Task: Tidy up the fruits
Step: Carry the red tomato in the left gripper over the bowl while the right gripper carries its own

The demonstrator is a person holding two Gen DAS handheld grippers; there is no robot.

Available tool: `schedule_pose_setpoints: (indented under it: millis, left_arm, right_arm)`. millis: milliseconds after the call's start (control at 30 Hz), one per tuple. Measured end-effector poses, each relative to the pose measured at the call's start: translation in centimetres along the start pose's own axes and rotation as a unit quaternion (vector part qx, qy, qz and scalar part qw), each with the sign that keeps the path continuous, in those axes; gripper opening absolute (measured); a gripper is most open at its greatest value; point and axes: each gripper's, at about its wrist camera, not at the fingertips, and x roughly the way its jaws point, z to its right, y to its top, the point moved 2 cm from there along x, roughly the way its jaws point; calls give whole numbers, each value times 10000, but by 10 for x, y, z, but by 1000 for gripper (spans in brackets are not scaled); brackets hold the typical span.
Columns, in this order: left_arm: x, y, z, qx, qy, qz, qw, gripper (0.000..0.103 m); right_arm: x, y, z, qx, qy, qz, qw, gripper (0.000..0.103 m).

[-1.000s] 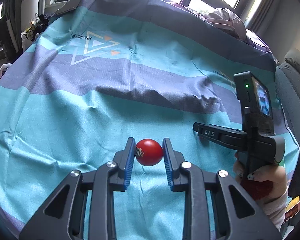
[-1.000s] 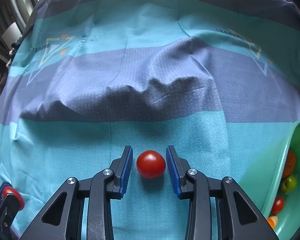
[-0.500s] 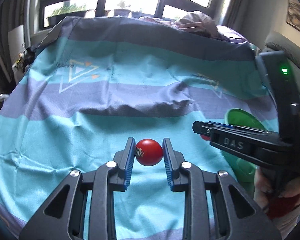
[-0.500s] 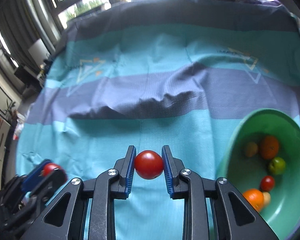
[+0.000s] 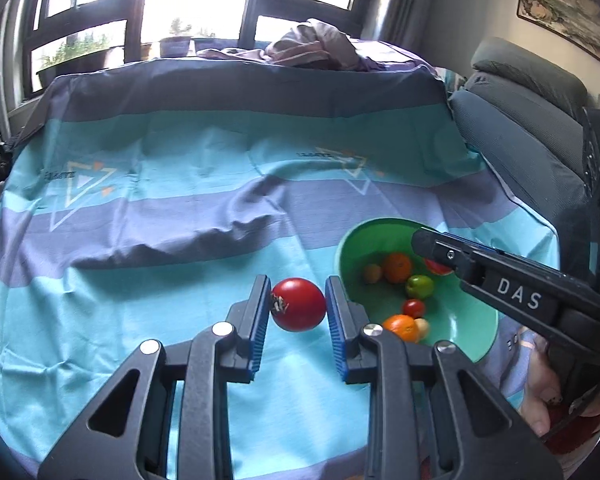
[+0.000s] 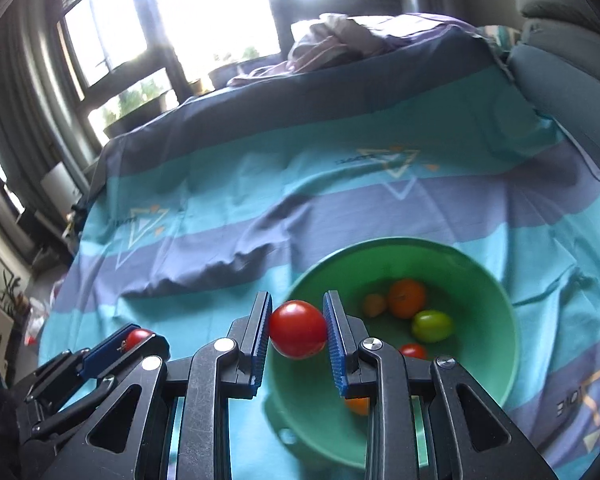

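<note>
My left gripper is shut on a red tomato and holds it above the cloth, just left of a green bowl. My right gripper is shut on another red tomato and holds it over the left rim of the green bowl. The bowl holds oranges, a green fruit and small red fruits. The right gripper also shows in the left wrist view, over the bowl. The left gripper shows at lower left in the right wrist view.
The table is covered by a teal and purple striped cloth with a raised fold across the middle. A grey sofa stands to the right. A heap of clothes lies at the far edge under the windows.
Both grippers have lifted and swung right toward the bowl. The right gripper closed on its tomato, raised it off the cloth and now holds it over the bowl.
</note>
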Motion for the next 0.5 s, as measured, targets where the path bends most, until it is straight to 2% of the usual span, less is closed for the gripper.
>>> schedule_pose_setpoints:
  millis: [200,367,500]
  left_arm:
    - [29,8,38,150,-211,-241,9994,28]
    - [58,7,63,191,-530,-675,9961,28]
    - [79,3,80,382,-552,-942,9933,28]
  right_arm:
    - [-10,1,43,379,-284,113,9988,28]
    - [-3,-2,74,764,-340,-90,9965,28]
    - [6,-6,92,981,-360,-262,9942,28]
